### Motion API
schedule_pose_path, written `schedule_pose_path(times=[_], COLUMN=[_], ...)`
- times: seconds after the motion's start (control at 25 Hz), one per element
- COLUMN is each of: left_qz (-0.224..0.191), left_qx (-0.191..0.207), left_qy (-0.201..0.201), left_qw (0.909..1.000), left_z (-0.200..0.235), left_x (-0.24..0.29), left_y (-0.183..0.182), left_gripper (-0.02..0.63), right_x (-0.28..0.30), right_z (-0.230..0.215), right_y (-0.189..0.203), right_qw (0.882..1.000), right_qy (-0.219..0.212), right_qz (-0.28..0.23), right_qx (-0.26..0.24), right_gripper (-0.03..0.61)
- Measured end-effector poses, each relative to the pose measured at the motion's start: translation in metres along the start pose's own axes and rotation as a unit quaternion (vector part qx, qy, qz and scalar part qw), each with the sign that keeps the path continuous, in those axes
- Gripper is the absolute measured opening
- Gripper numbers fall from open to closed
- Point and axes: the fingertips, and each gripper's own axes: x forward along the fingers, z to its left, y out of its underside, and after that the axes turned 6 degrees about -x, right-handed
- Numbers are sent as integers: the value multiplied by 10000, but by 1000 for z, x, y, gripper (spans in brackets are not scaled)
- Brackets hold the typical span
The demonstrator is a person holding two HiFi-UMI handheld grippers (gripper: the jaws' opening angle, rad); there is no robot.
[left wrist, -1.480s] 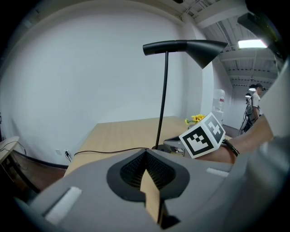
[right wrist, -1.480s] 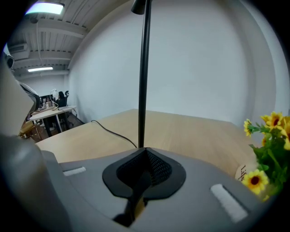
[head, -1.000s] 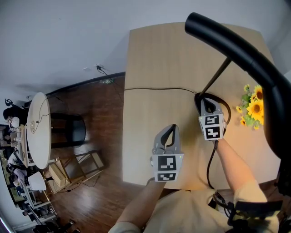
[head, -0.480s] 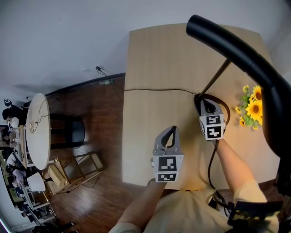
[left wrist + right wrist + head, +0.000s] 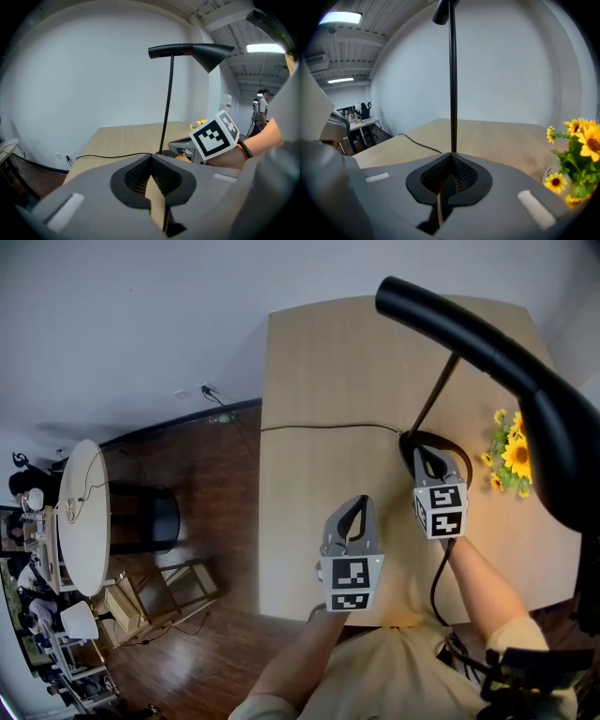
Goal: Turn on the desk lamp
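A black desk lamp stands on the light wooden table [image 5: 319,371]. Its thin pole [image 5: 433,399] rises from a round black base [image 5: 454,446], and its long head [image 5: 487,343] reaches over the table and looks dark. My right gripper [image 5: 428,454] is shut, with its tips over the base by the foot of the pole [image 5: 453,84]. My left gripper [image 5: 354,507] is also shut and empty, hanging over the table's near part to the left of the lamp. In the left gripper view the pole [image 5: 166,103], the head [image 5: 197,49] and the right gripper's marker cube [image 5: 215,136] show ahead.
The lamp's black cord [image 5: 319,425] runs left across the table to a wall socket [image 5: 204,390]. A bunch of sunflowers [image 5: 511,460] stands just right of the base, seen too as sunflowers [image 5: 576,154]. Beyond the table's left edge, a round white table [image 5: 82,512] and a black chair [image 5: 141,517] stand on the floor.
Both grippers stay about where they were, the right one over the lamp base. The head view has shifted slightly.
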Motion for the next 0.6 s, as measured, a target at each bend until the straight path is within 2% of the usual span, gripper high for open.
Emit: schedule_pose_path(times=[0.4,0.6], left_qz=[-205,-405], left_qx=[92,112], left_qy=[199,326], left_qw=[9996,9986], left_z=[-6,-13], left_x=[-33,-59], left_y=[-6,-10], left_gripper=[-2,-2], right_x=[-81,-125], right_z=[21,34], right_y=[-18,-24], right_qw=[9977,9963], right_qy=[148,228], right_qz=[-559,-764], right_qx=[356,335], right_gripper=[0,0])
